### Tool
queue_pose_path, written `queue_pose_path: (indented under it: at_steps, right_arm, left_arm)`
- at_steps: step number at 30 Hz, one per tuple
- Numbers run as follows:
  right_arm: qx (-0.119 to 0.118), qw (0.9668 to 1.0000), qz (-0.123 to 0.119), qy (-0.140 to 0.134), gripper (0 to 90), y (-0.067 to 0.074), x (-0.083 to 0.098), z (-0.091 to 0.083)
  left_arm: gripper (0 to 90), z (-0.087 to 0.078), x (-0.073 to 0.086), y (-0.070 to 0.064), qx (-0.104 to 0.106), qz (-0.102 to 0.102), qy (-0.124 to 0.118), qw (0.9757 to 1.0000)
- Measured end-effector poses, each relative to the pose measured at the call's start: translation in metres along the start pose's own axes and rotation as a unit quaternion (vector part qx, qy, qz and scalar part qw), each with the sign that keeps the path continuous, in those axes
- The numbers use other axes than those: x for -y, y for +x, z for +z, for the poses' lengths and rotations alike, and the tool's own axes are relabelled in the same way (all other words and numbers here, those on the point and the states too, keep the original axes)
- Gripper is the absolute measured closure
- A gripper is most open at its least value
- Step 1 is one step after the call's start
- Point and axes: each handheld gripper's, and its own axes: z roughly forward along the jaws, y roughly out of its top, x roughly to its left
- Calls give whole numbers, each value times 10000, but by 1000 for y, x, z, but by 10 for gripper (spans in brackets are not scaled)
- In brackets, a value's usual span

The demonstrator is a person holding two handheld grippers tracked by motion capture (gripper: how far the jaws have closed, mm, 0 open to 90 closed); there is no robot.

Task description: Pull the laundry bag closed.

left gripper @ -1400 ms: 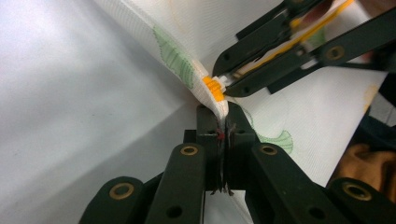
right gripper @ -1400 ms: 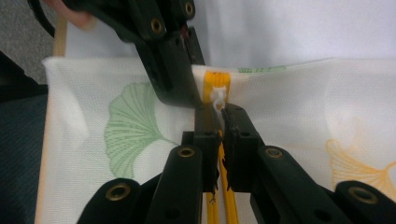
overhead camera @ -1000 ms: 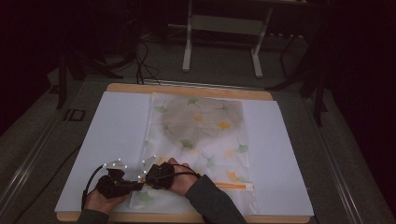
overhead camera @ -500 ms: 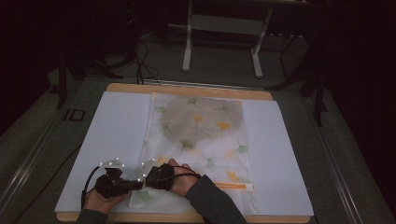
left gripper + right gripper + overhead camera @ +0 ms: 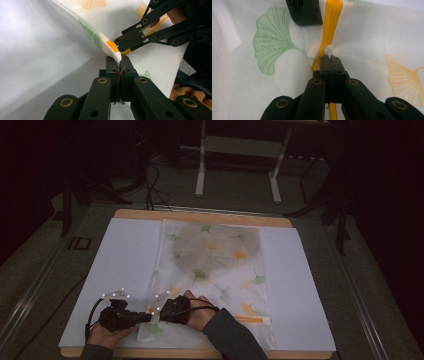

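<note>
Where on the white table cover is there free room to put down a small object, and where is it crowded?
Two bare strips of the white table cover: one to the left of the ginkgo-print mesh bag, one to its right, up to the wooden table edge. The near left corner is crowded: left gripper and right gripper pinch the bag's corner by the yellow zipper.

My table has a pale wooden edge under a white sheet, and the grey floor around it lies in dim light. At twelve o'clock I see a white metal stand; black cables trail at eleven, and darkness swallows the room beyond.
</note>
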Motion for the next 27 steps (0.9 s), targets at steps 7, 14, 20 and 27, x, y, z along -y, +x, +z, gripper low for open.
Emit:
queue_pose_path:
  at_steps: [7,14,20,27]
  right_arm:
    - [164,9996,-134,199,900,3,5,-5]
    - [134,9996,-54,232,900,1,10,-8]
    - [124,9996,-63,255,900,-1,14,-10]
    - [140,9994,-14,309,900,-3,20,-14]
  left_arm:
    - [884,-2,1,2,43,-60,-67,10000]
    - [884,-2,1,2,66,-53,-55,9999]
    - [884,-3,1,1,67,-54,-74,9999]
    - [884,-3,1,1,69,-29,-63,10000]
